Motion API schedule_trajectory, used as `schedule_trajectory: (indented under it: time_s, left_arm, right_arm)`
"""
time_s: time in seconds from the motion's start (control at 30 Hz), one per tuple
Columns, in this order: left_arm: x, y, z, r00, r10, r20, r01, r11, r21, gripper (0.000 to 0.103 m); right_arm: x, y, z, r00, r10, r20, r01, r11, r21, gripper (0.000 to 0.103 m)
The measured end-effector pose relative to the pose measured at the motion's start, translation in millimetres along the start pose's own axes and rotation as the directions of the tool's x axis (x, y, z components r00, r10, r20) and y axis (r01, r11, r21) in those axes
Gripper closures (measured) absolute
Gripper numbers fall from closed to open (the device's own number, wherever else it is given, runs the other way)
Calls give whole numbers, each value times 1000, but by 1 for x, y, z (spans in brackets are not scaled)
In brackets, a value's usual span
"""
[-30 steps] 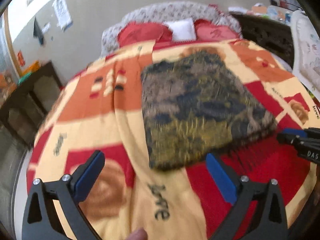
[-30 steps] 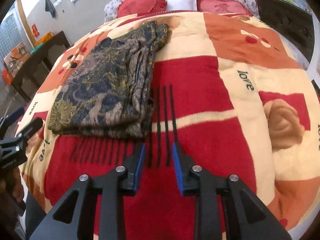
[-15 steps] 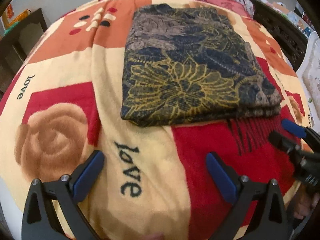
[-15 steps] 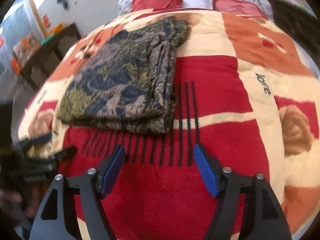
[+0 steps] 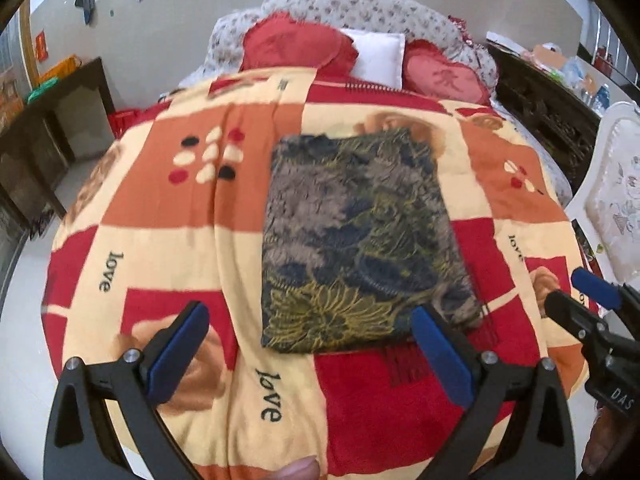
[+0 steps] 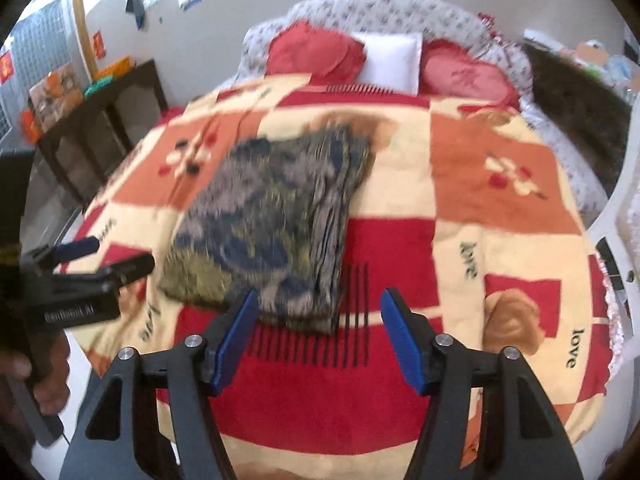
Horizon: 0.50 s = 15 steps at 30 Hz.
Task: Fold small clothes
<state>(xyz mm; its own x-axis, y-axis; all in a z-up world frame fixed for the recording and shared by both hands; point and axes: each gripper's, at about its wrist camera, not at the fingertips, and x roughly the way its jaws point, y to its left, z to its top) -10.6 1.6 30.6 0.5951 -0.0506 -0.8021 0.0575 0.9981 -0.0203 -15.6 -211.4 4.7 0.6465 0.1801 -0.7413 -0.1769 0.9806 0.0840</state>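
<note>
Ahead of both tools, a folded, flat rectangular garment (image 5: pixel 360 248) lies on the fleecy blanket (image 5: pixel 160 216). Left tool (image 5: pixel 308 344) gapes wide, empty. Right tool (image 6: pixel 316 336) is empty too, its jaws closing slightly.

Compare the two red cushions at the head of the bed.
The left red cushion is deeper red, rounded, with no marking visible; the right red cushion is pinker, heart-like, with a stitched character. The left one overlaps the white pillow's edge; the right one sits lower. Both lean on the floral headboard.
</note>
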Motion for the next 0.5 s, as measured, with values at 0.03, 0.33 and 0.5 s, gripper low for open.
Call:
schedule_trajectory:
  time_s: [0.03, 0.33, 0.5]
  left_arm:
    - [-4, -1, 0, 1000, 0, 5, 0, 1000, 6, 0]
    - [-4, -9, -1, 1000, 5, 0, -5, 1000, 12, 0]
    - [-1, -15, 0, 1000, 12, -5, -11, 1000, 22, 0]
  right_arm:
    - [-2, 0, 2, 1000, -1, 10, 0, 1000, 3, 37]
    - [2, -4, 2, 1000, -16, 25, 16, 1000, -15, 37]
    - [6, -13, 1, 1000, -10, 7, 10, 1000, 15, 37]
